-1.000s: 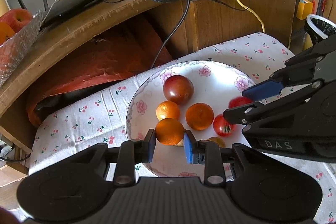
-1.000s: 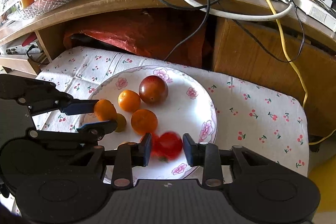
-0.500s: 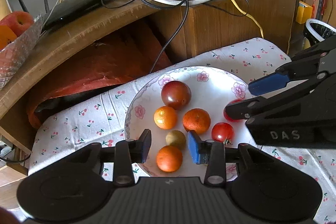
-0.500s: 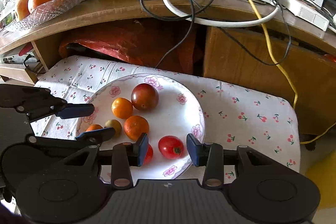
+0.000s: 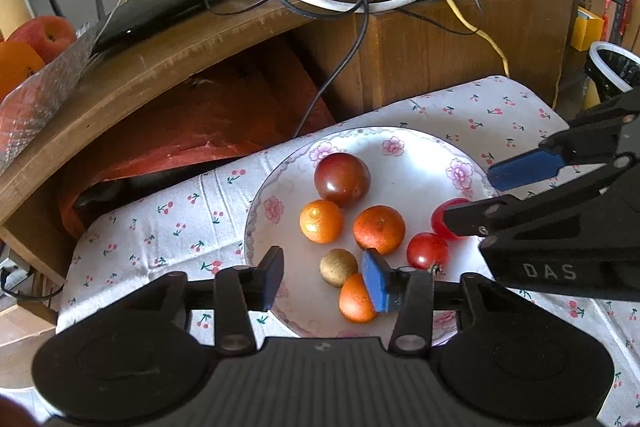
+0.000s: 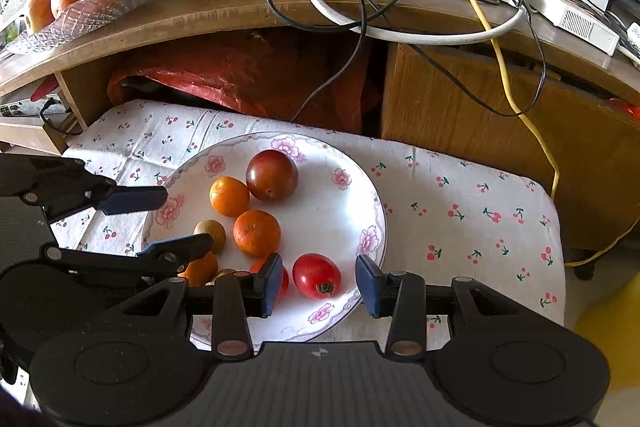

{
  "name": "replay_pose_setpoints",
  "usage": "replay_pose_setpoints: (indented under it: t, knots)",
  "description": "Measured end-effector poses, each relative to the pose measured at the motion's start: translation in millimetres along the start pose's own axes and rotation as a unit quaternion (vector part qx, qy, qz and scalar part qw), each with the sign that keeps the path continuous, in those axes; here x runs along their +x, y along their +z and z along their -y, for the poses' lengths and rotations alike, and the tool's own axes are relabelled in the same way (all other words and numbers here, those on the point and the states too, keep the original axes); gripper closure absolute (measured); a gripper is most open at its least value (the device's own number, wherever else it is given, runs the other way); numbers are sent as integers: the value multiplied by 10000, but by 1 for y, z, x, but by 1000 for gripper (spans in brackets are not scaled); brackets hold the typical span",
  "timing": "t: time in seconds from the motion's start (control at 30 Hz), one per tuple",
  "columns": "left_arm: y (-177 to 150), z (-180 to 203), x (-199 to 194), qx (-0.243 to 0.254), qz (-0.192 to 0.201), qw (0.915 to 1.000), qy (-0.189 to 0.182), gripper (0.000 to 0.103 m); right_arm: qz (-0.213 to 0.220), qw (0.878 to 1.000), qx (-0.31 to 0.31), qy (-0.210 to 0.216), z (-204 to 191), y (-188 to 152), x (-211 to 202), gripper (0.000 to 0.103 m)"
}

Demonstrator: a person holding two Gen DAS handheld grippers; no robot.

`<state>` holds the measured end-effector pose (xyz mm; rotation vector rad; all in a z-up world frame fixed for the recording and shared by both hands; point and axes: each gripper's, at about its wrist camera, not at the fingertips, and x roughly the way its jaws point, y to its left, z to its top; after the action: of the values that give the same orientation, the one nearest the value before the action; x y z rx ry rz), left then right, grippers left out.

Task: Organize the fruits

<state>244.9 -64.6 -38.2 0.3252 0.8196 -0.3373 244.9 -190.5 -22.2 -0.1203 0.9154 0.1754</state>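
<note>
Hovering over the floral plate [image 6: 374, 227], both the left gripper [image 5: 324, 277] and right gripper [image 6: 318, 283] are spread and empty. Gathered on that plate: dark plum [image 6: 272, 175], small oranges [image 6: 257, 233], two tomatoes [image 6: 316, 275], possibly one more half-hidden brown fruit. Placement looks nearly finished; only tidying seems left.

The plate [image 6: 368, 211] is white with pink flowers and a thin grey scroll line round its rim. On it lie a dark red-brown tomato [image 6: 272, 175], three orange mandarins [image 6: 256, 233], two bright red tomatoes [image 6: 317, 275] and a dull yellow-green small fruit [image 6: 210, 229]. The cloth [image 6: 472, 211] beneath is white, sprinkled with small red cherries on green stems. Both black grippers carry blue pads on their fingers [image 6: 368, 285].
</note>
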Motion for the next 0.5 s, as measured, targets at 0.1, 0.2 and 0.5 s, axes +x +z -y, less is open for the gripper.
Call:
replay_pose_setpoints:
  t: [0.1,0.2,0.5]
  knots:
    - [0,-3,-2,-112,21,9999,44,44,-10,10000,8,-45,0,-2,-2,67]
    - [-1,-5,-6,-191,73,9997,98,40,-12,10000,10,-88,-1,-3,-6,67]
    - [-2,-6,-17,-323,139,9990,287,24,48,9998,-32,-202,-4,-8,-19,61]
